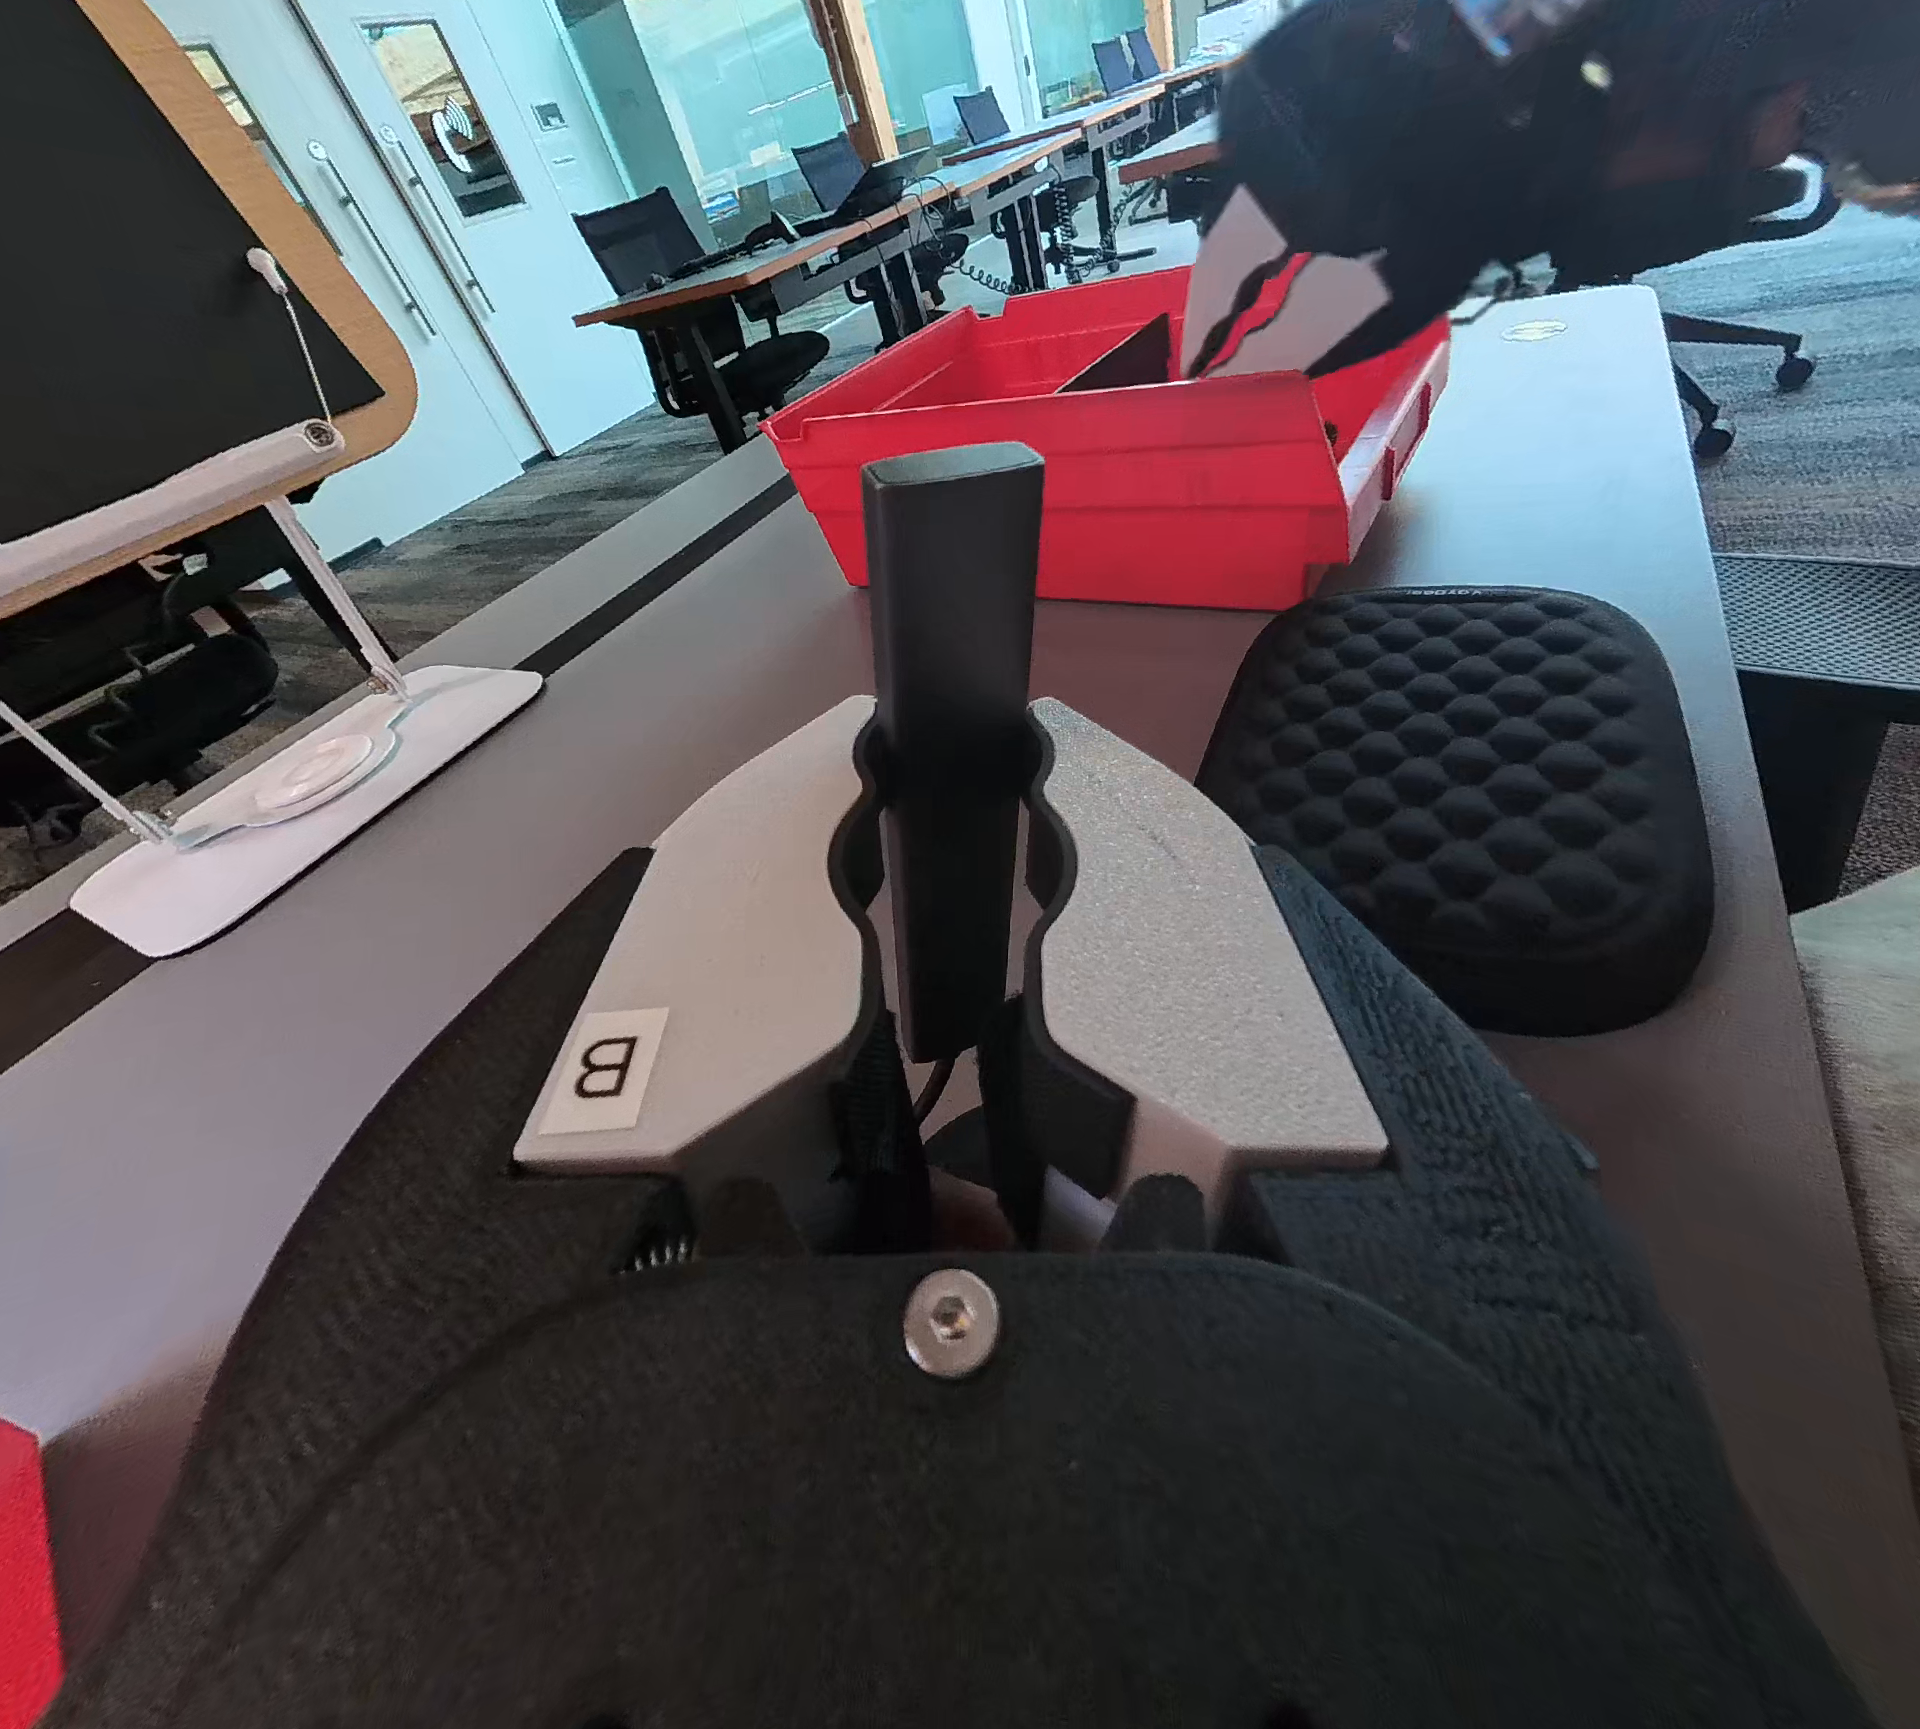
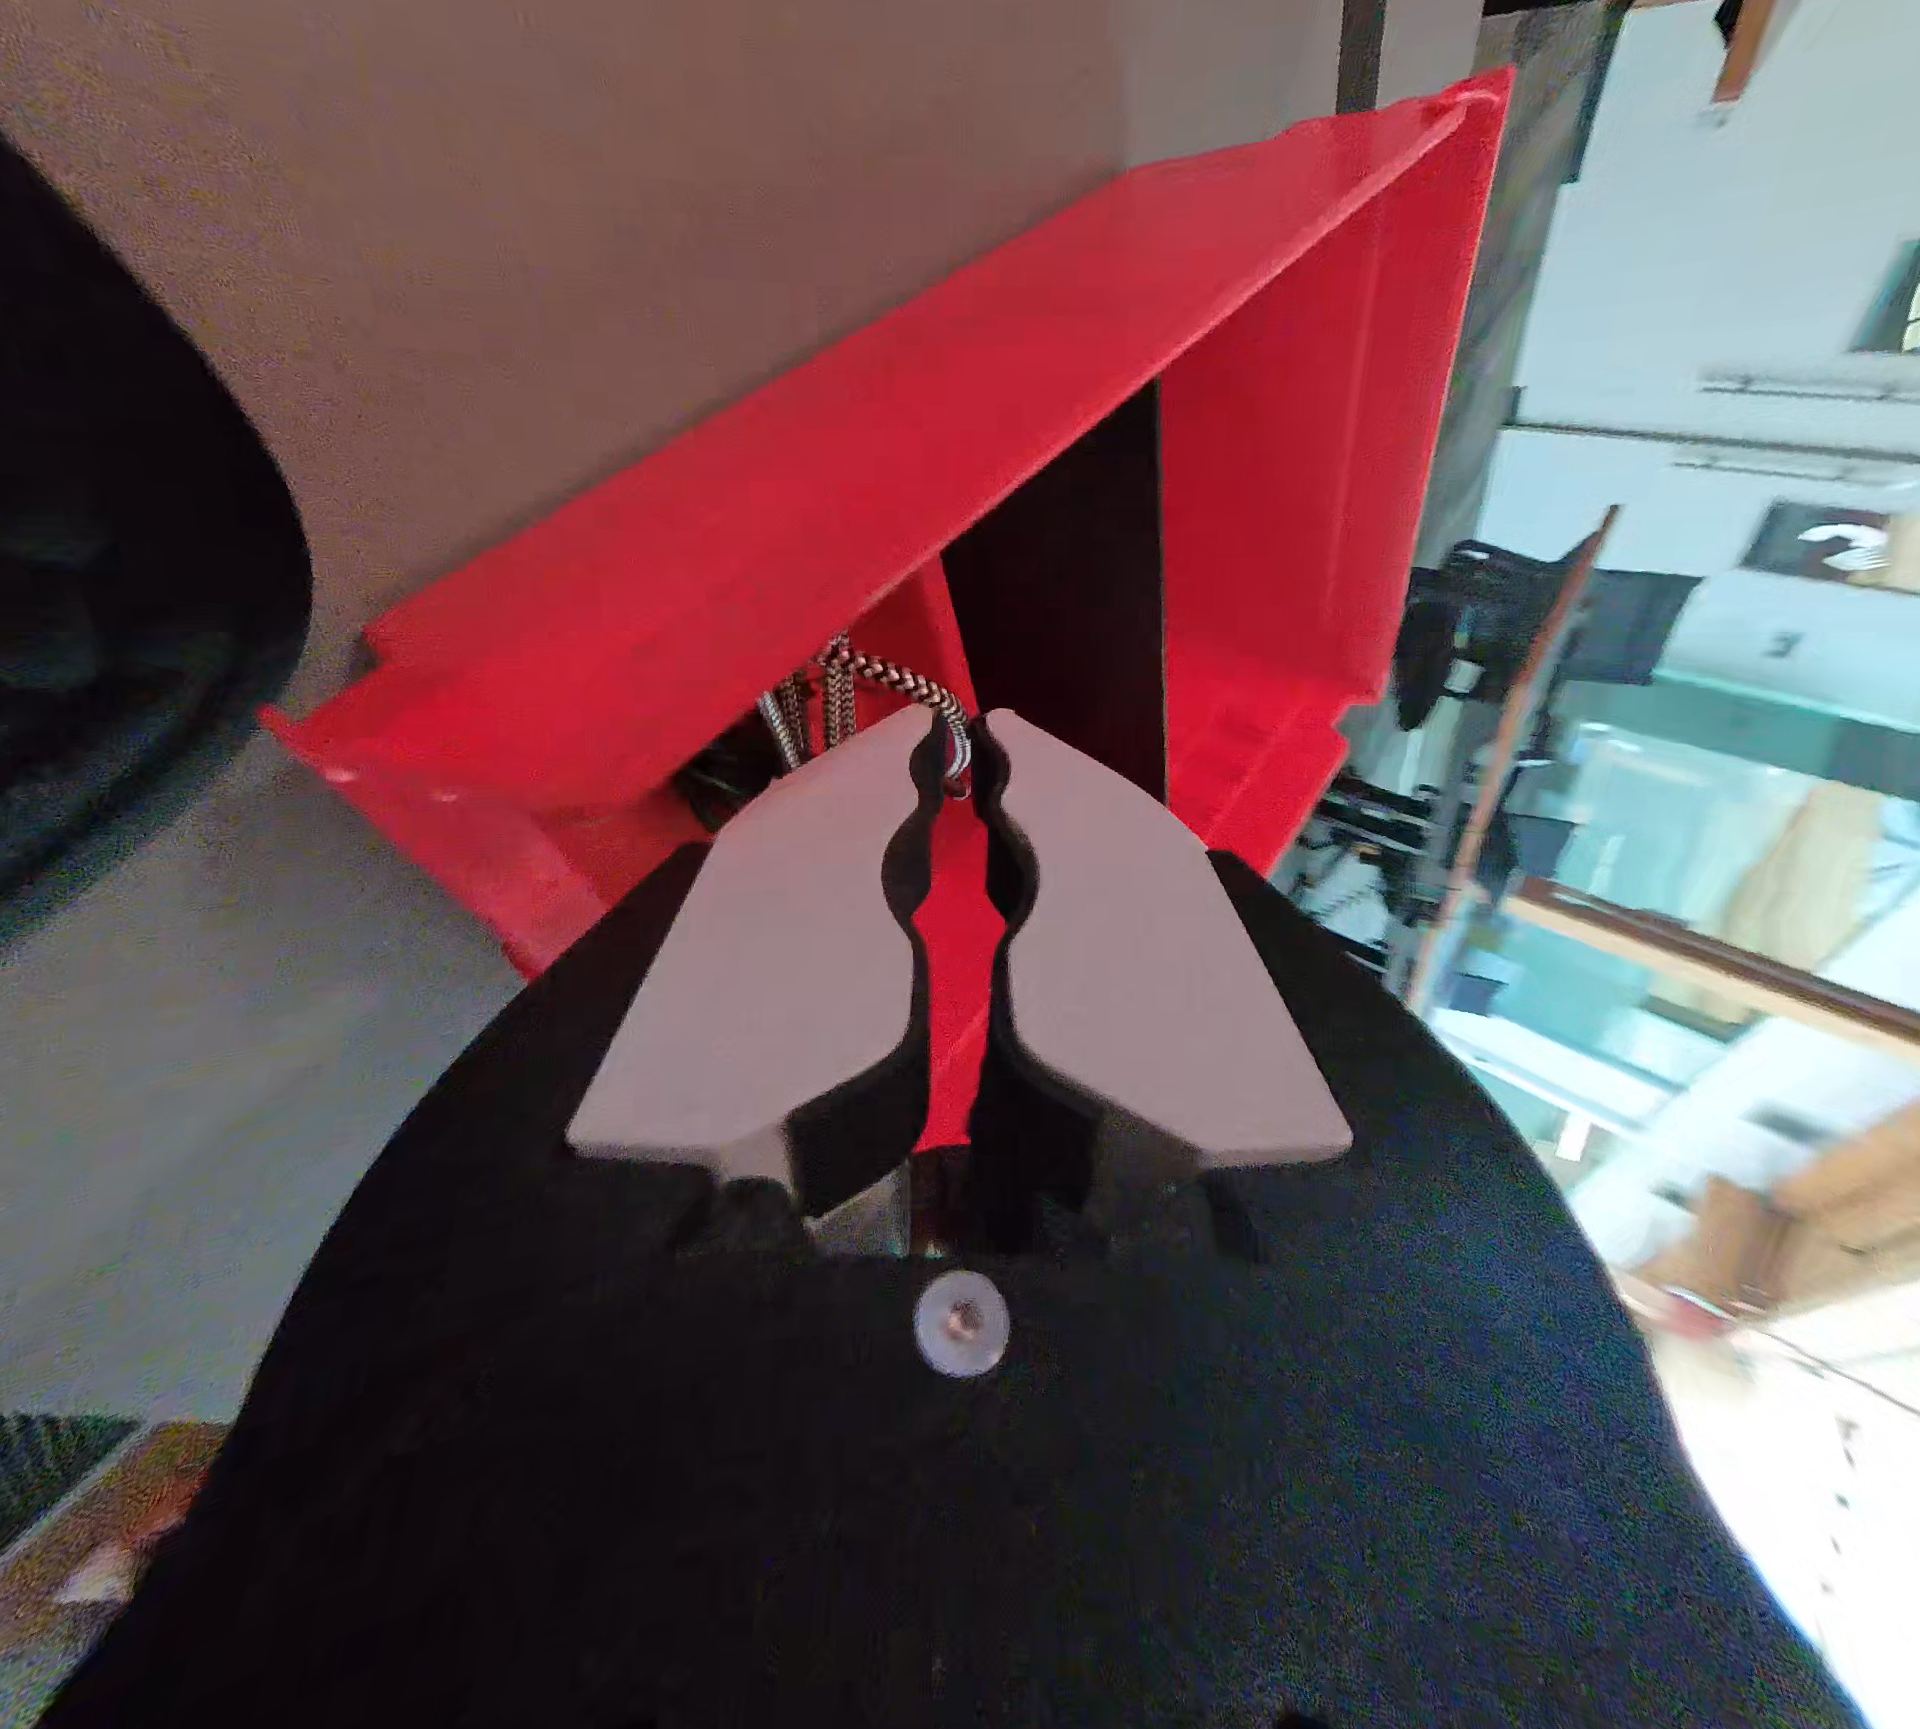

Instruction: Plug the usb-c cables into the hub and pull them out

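My left gripper (image 1: 951,739) is shut on a slim black hub (image 1: 951,640) and holds it upright above the dark table. A red bin (image 1: 1091,474) stands farther back on the table. My right gripper, seen in the left wrist view (image 1: 1262,318), reaches down into that bin. In the right wrist view its fingertips (image 2: 961,734) are nearly together, pinching a black-and-white braided usb-c cable (image 2: 883,682) inside the bin (image 2: 831,516). More cable lies behind the fingers, partly hidden. A black divider (image 2: 1060,619) crosses the bin.
A black padded wrist rest (image 1: 1455,806) lies right of the hub, near the table's right edge. A dark screen (image 1: 125,277) on a white stand (image 1: 312,796) stands at the left. A red object (image 1: 21,1575) shows at the bottom left corner. Office desks and chairs lie beyond.
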`<state>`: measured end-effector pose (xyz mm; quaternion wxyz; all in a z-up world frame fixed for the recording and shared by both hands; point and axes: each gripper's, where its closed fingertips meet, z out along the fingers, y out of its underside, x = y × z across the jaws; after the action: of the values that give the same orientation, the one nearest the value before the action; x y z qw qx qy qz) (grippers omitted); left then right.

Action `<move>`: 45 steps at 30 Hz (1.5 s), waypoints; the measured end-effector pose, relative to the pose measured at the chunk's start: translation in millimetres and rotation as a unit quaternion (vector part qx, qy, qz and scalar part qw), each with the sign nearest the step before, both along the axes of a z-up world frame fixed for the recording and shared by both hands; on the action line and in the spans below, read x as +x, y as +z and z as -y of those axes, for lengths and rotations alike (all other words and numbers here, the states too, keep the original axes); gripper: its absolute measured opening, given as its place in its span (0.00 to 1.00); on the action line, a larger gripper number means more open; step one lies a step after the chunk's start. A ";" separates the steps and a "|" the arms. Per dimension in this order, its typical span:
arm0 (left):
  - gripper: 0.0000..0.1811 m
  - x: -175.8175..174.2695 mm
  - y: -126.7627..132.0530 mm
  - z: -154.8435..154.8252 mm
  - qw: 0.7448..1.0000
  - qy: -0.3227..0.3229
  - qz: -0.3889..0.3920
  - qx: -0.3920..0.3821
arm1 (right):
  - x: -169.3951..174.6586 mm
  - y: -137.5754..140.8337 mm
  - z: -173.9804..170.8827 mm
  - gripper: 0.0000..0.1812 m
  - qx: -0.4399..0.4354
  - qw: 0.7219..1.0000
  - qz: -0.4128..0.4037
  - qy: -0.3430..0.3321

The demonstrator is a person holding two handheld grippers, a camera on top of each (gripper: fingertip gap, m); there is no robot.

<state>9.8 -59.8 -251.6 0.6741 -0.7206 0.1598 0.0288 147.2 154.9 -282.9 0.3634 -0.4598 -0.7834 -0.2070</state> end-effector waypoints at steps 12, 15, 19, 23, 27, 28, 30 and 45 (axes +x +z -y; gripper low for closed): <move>0.12 -4.8 4.4 1.2 1.000 0.002 0.026 0.014 | -40.4 83.6 10.7 0.39 -0.304 0.873 -0.376 0.067; 0.12 -7.9 6.9 2.1 0.999 0.010 0.028 0.023 | -57.4 110.0 75.7 0.63 -0.379 0.785 -0.460 0.168; 0.12 -15.0 12.4 4.7 0.997 0.052 -0.019 0.044 | -79.1 109.5 164.4 0.75 -0.489 0.685 -0.484 0.240; 0.11 -18.9 19.7 8.3 0.985 0.108 -0.113 0.071 | -106.1 90.3 234.1 0.74 -0.520 0.655 -0.468 0.287; 0.11 -15.7 21.6 8.5 0.961 0.147 -0.218 0.081 | -128.2 83.4 264.2 0.59 -0.514 0.636 -0.495 0.294; 0.11 -14.3 21.0 7.9 0.956 0.151 -0.237 0.080 | -130.6 83.3 267.5 0.52 -0.519 0.627 -0.502 0.292; 0.11 -12.2 19.0 6.5 0.951 0.153 -0.258 0.076 | -134.7 77.1 266.8 0.35 -0.496 0.646 -0.503 0.291; 0.80 7.0 71.2 20.9 0.904 0.131 -0.272 0.303 | -99.3 143.0 210.9 0.05 -0.168 0.714 -0.582 0.350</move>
<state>16.8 -80.7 -180.3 0.7806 -0.4600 0.2249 0.3584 47.9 -56.0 -139.9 0.7106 -0.2361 -0.5438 0.3789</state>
